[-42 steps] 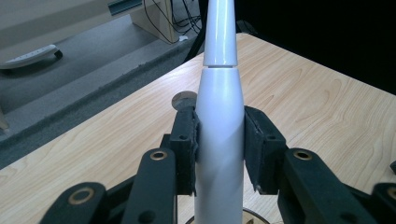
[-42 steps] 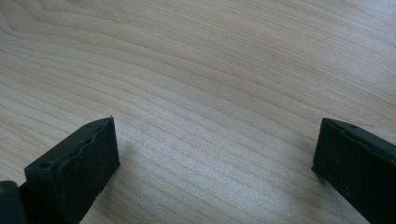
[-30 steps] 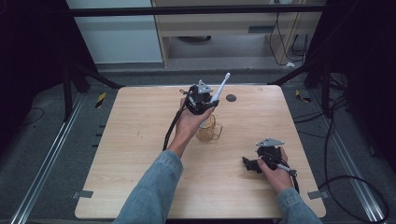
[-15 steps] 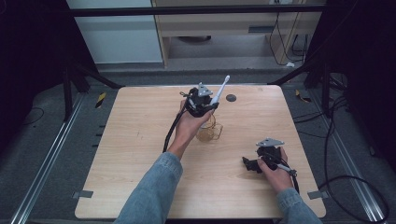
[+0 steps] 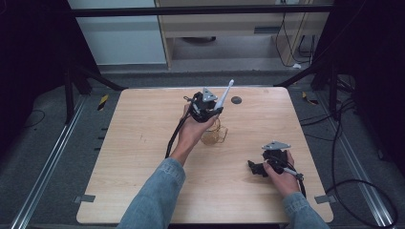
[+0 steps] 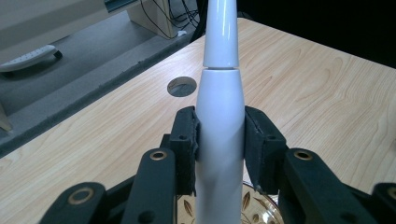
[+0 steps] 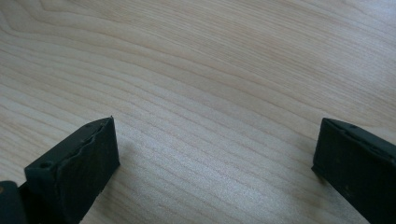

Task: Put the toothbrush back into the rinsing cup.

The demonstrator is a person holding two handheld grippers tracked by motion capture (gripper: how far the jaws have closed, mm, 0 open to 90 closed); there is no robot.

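Overhead, pale wood table, grey floor around; left gripper pinching white toothbrush; right gripper spread.

Your right gripper is hovering close over the table, its two black jaws standing wide apart with pale wood grain running bare between them and beyond their tips.

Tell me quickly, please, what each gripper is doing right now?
Left gripper: shut on the white toothbrush-like handle, held above a glass cup.
Right gripper: open, holding nothing, low over the wooden table.
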